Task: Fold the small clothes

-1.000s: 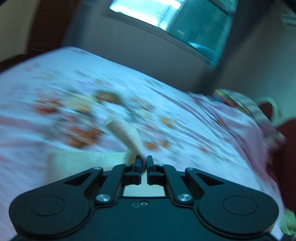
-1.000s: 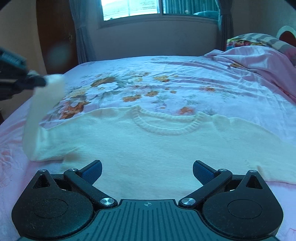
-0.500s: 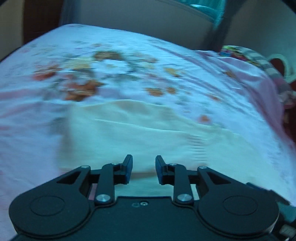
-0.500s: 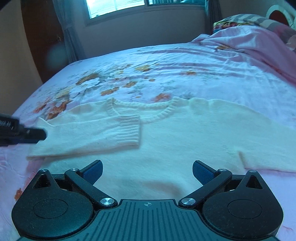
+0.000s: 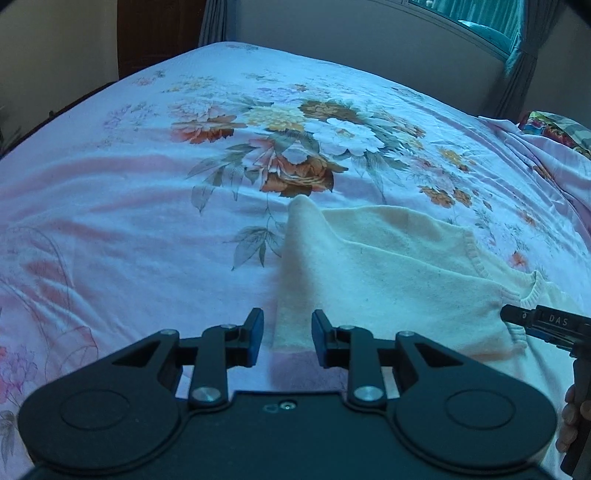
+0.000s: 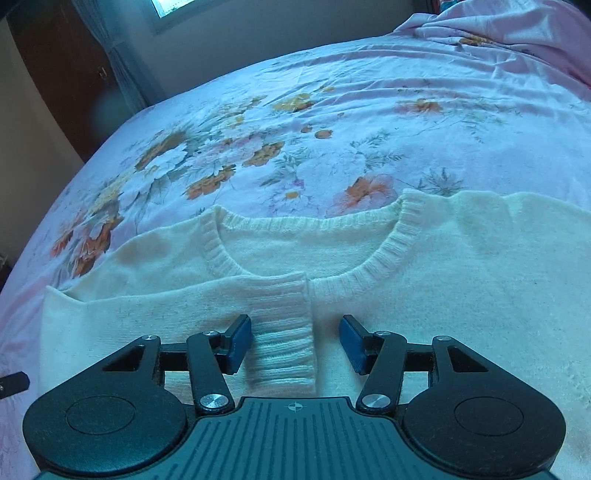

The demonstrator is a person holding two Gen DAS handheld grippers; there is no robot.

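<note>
On the bed, from left to right, we see:

Bedsheet: a pink cotton bedsheet with a printed bouquet of orange, white and yellow flowers (image 5: pixel 110 206) covers the mattress; it is thin, smooth and lightly creased, and lies under everything else.

Left gripper: the black two-finger left gripper with blue pads (image 5: pixel 287 338) hangs over the sweater's folded left edge. We see its jaws partly apart, the folded edge showing in the gap below them, the pads not pressing on it: released.

Sweater: the cream knitted sweater with a ribbed round neckline (image 6: pixel 461 280) lies flat, front up, across the near part of the sheet. The knit is soft, fine and faintly fuzzy; the collar is a thick ribbed band curving in a U.

Sleeve: the sweater's left sleeve (image 6: pixel 166 306) is folded inward across the chest, lying level, its end just under the collar.

Cuff: the ribbed cream cuff (image 6: pixel 286 332) is a squarish band of upright ridges, directly between the right gripper's fingers.

Right gripper: the black two-finger right gripper with blue pads (image 6: pixel 295 343) straddles the cuff. Its jaws are closing, yet we see a gap on both sides of the cuff, so nothing is grasped.

Bedding: crumpled pink bedding (image 6: pixel 517 33) is heaped at the far right, well apart from the sweater.
</note>
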